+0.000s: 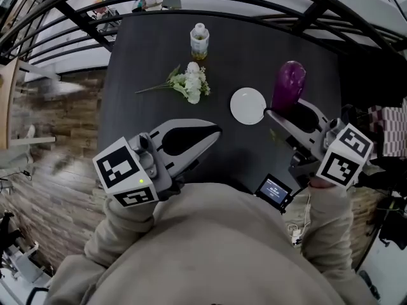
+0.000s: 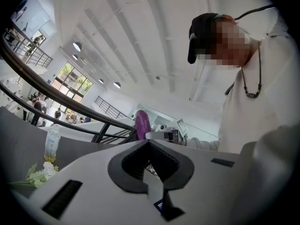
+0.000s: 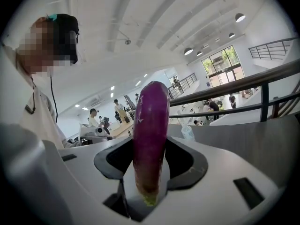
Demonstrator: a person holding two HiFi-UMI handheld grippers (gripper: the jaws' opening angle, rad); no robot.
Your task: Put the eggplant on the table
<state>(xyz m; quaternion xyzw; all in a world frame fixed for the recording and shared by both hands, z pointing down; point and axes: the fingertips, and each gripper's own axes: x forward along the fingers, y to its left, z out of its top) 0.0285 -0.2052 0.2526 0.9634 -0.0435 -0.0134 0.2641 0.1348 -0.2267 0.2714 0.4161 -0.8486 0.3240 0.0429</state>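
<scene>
Glossy purple eggplant (image 3: 150, 125) is upright, clamped in the right gripper (image 1: 284, 112) above the dark table (image 1: 146, 62), just beside the small round white plate (image 1: 248, 105) — I'd lower it onto bare tabletop, tip it flat, then release slowly. Left gripper (image 1: 213, 133) — jaws together, empty.

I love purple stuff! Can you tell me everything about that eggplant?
The eggplant is long, smooth and shiny. It is deep purple, turning paler and greenish at its bottom end. It stands on end with the rounded tip up. The right gripper clamps its lower part, one jaw on each side. It is over the dark table, just right of the small white plate and not touching it. Whether its bottom rests on the table cannot be told.
</scene>
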